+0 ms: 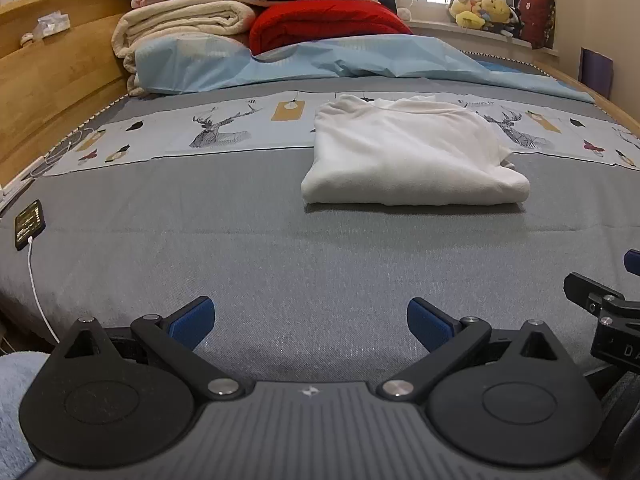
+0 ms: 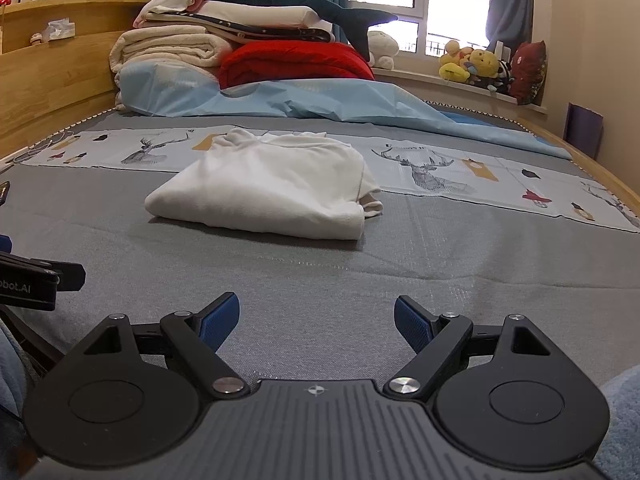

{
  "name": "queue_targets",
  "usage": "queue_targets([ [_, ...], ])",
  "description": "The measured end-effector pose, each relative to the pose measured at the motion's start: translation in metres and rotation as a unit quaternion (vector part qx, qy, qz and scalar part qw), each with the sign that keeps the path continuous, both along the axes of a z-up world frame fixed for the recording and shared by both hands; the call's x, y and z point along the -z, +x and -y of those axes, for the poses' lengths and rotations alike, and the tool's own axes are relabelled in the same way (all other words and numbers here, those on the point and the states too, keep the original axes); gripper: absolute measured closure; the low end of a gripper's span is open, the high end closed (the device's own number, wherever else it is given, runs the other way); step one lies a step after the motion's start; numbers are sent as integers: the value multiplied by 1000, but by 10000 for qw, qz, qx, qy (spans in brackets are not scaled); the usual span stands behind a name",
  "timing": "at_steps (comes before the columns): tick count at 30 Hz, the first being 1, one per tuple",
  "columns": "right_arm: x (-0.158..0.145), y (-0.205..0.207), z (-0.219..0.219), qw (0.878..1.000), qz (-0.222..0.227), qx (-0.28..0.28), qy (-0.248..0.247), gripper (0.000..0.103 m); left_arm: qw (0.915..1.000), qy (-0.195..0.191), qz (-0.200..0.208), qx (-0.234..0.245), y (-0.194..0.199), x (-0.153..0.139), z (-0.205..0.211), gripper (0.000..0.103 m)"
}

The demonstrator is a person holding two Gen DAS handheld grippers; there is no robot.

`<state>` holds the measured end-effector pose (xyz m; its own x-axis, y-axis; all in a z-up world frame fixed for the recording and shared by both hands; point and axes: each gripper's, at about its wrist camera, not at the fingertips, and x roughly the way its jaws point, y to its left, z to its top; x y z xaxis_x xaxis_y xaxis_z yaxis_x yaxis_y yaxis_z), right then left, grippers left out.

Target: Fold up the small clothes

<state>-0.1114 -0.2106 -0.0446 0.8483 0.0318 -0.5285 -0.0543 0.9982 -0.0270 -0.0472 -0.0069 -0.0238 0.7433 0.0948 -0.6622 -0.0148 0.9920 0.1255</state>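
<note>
A white garment lies folded into a thick rectangle on the grey bed cover, partly over the deer-print strip. It also shows in the right wrist view, with a loose bit sticking out at its right end. My left gripper is open and empty, low over the bed's near side, well short of the garment. My right gripper is open and empty, beside the left one and equally far from the garment. Part of the right gripper shows at the left wrist view's right edge.
A pile of folded blankets, a red quilt and a light blue sheet sit at the bed's far end. A phone on a white cable lies at the left. A wooden headboard runs along the left. Plush toys line the windowsill.
</note>
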Motion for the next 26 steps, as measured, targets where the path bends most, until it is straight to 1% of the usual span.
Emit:
queue_targets([
  [26, 0, -1, -1, 10000, 18, -16, -8, 17, 10000, 62, 50, -13, -1, -1, 1, 1],
])
